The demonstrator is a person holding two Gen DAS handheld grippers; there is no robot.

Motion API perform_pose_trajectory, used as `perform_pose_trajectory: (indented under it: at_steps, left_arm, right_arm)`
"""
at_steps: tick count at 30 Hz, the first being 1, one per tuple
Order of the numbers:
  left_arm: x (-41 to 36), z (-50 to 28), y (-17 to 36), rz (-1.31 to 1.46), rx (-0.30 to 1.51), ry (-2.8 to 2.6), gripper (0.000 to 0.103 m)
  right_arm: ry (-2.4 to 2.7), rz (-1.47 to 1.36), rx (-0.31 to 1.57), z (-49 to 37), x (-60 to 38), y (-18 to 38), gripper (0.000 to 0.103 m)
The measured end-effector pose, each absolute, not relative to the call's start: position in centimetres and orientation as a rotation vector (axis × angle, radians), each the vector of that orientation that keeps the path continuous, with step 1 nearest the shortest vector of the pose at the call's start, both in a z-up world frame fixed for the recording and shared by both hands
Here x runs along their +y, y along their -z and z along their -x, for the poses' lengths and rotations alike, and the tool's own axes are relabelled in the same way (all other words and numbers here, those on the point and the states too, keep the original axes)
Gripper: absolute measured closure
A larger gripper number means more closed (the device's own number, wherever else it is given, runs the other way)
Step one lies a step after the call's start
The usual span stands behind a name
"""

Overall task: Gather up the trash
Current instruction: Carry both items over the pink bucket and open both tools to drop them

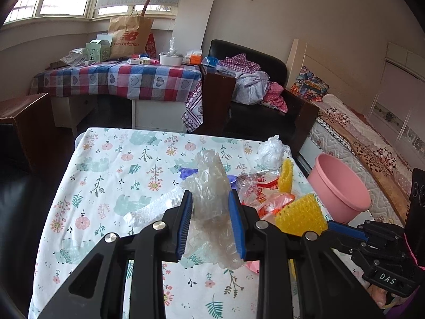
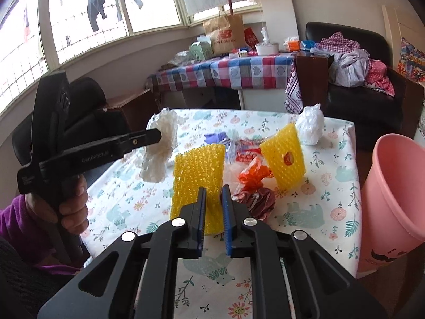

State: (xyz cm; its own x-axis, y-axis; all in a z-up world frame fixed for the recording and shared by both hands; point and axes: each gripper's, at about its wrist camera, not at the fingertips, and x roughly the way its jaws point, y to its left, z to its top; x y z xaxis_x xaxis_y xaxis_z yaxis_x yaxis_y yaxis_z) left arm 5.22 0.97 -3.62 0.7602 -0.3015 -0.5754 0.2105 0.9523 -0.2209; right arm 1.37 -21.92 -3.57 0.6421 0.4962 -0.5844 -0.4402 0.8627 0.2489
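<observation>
My left gripper [image 1: 209, 196] is shut on a crumpled clear plastic bag [image 1: 212, 186] and holds it above the floral table [image 1: 106, 186]. The bag also shows in the right wrist view [image 2: 159, 148], gripped by the left gripper [image 2: 156, 135]. My right gripper [image 2: 212, 188] is shut on a yellow foam net sleeve [image 2: 196, 170], also seen in the left wrist view [image 1: 300, 218]. A second yellow sleeve [image 2: 284, 156], a white plastic ball [image 2: 310, 127], red and orange wrappers [image 2: 252, 172] and a purple scrap [image 2: 215, 137] lie on the table. A pink bin [image 2: 393, 191] stands at the right.
A white foam piece [image 1: 151, 207] lies left of the left gripper. Beyond the table stand a black armchair with clothes [image 1: 255, 90], a checked-cloth desk [image 1: 119, 77] and a bed [image 1: 358, 133]. A dark chair [image 2: 87, 111] stands on the table's left.
</observation>
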Motion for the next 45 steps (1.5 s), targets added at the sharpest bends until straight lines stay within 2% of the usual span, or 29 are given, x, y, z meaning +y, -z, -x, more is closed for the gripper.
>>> perform_pose_trajectory:
  at_steps: [18,45]
  left_arm:
    - [-3.7,-4.9,0.7,0.111,0.578,0.395,0.076]
    - [-21.3,-8.6,-0.7,0.07,0.572,0.71,0.076]
  right_arm:
    - [-0.346,-0.226,0.593,-1.7,-29.5,2.2,0.091]
    - [0.086,-0.389,0.532,-1.8,-43.4,4.3,0.091]
